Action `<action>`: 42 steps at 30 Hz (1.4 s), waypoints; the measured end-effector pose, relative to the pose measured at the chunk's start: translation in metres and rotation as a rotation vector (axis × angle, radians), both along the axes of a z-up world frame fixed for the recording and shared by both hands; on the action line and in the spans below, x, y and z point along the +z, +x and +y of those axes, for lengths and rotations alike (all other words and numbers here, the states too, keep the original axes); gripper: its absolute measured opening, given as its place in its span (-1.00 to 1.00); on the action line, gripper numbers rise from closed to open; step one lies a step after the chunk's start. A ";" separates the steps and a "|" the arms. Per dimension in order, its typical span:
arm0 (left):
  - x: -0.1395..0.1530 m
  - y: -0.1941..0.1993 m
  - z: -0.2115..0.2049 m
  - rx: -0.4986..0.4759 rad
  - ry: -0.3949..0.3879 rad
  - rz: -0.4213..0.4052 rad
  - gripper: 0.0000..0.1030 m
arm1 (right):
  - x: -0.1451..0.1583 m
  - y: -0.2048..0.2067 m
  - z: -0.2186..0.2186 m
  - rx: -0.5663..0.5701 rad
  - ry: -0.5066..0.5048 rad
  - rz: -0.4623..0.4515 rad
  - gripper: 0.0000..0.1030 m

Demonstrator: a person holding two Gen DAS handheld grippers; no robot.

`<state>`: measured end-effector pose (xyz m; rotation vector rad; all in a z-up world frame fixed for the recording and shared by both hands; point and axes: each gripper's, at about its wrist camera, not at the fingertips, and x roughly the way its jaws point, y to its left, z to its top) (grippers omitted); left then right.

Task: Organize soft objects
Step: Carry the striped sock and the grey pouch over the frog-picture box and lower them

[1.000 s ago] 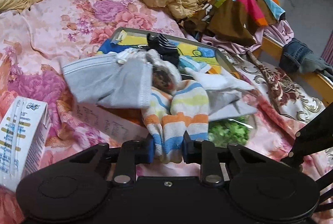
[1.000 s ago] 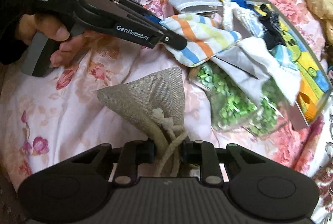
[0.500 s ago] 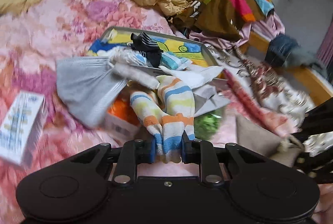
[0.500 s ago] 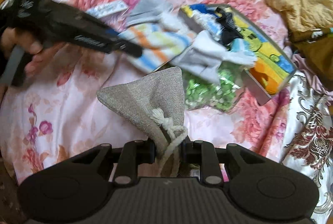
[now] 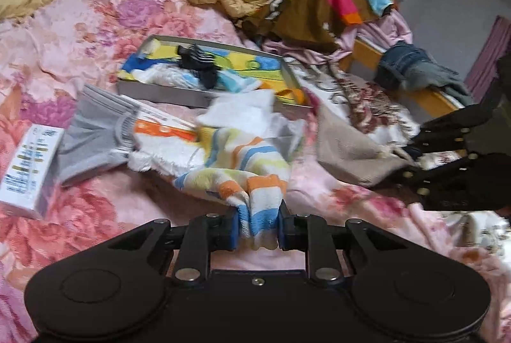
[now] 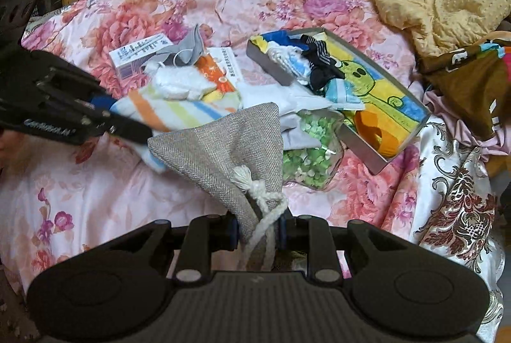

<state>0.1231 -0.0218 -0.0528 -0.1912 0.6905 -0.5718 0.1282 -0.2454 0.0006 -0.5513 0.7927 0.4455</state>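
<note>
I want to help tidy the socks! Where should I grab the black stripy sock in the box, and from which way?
Grab the black stripy sock at its bunched middle, coming straight down from above. It lies on top of the other socks inside the shallow box, whose walls block a sideways reach. The raised hump gives the jaws something to pinch. That is my best guess.

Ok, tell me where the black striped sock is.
The black striped sock lies inside the cartoon-printed box on the bed, beside the light blue socks; the left view shows it too.
</note>
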 end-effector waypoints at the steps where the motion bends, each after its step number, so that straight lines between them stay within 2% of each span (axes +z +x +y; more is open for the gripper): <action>1: 0.002 -0.002 0.000 -0.014 -0.013 0.000 -0.55 | 0.001 0.000 0.000 -0.002 0.003 -0.003 -0.51; 10: 0.013 -0.022 -0.008 -0.118 -0.110 -0.050 -0.55 | 0.005 0.002 -0.009 -0.039 0.016 -0.030 -0.50; 15: 0.018 -0.023 -0.004 -0.102 -0.149 -0.079 -0.55 | 0.016 0.009 -0.016 -0.059 0.018 -0.078 -0.50; 19: 0.026 -0.021 -0.004 -0.080 -0.143 -0.104 -0.55 | 0.026 0.018 -0.021 -0.082 0.036 -0.119 -0.50; 21: 0.036 -0.018 -0.006 -0.068 -0.121 -0.116 -0.55 | 0.032 0.025 -0.023 -0.101 0.060 -0.141 -0.50; 23: 0.046 -0.012 -0.004 -0.059 -0.133 -0.122 -0.55 | 0.035 0.032 -0.026 -0.119 0.080 -0.159 -0.50; 26: 0.060 0.001 -0.002 -0.050 -0.175 -0.102 -0.55 | 0.039 0.045 -0.032 -0.147 0.101 -0.181 -0.50; 33: 0.100 0.042 -0.014 -0.061 -0.136 -0.174 -0.55 | 0.040 0.074 -0.059 -0.244 0.161 -0.177 -0.49; 38: 0.117 0.092 -0.024 -0.022 -0.186 -0.157 -0.55 | 0.043 0.099 -0.075 -0.306 0.203 -0.178 -0.49; 42: 0.128 0.131 -0.040 0.008 -0.170 -0.141 -0.54 | 0.049 0.117 -0.085 -0.345 0.237 -0.172 -0.49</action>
